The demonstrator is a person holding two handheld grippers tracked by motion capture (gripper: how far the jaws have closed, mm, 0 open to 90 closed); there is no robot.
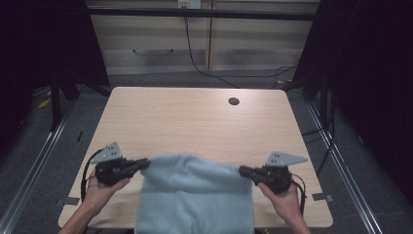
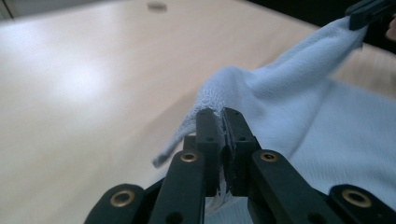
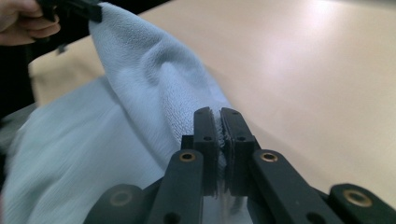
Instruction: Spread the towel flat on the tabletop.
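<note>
A pale blue towel [image 1: 195,195] lies across the near part of the wooden counter [image 1: 190,117], and its near end hangs over the counter's front edge. Its far edge is lifted off the counter and stretched between two hand-held grippers, sagging a little in the middle.

The left hand-held gripper [image 1: 144,164] sits at the towel's far left corner. In the left gripper view its jaws are pinched narrow on the cloth [image 2: 280,112], with a fold of towel squeezed between them and a small tip of the corner poking out to the side. The person's left hand [image 1: 100,187] grips this gripper from below, just left of the towel, and a grey three-cornered plate [image 1: 108,153] stands on top of it.

The right hand-held gripper [image 1: 243,171] sits at the towel's far right corner. In the right gripper view its jaws are likewise drawn narrow on the towel [image 3: 140,93], the cloth caught between them. The person's right hand [image 1: 282,195] holds it just right of the towel, and it too carries a grey plate [image 1: 282,158].

Each gripper view shows the other hand-held gripper farther off, clamped on the opposite corner: the right one [image 2: 369,13] at the towel's upper end in the left gripper view, the left one [image 3: 79,8] at the towel's upper end in the right gripper view.

Beyond the towel, near the counter's far edge, is a small round dark hole [image 1: 234,101]. The counter between the hole and the towel is bare wood.
</note>
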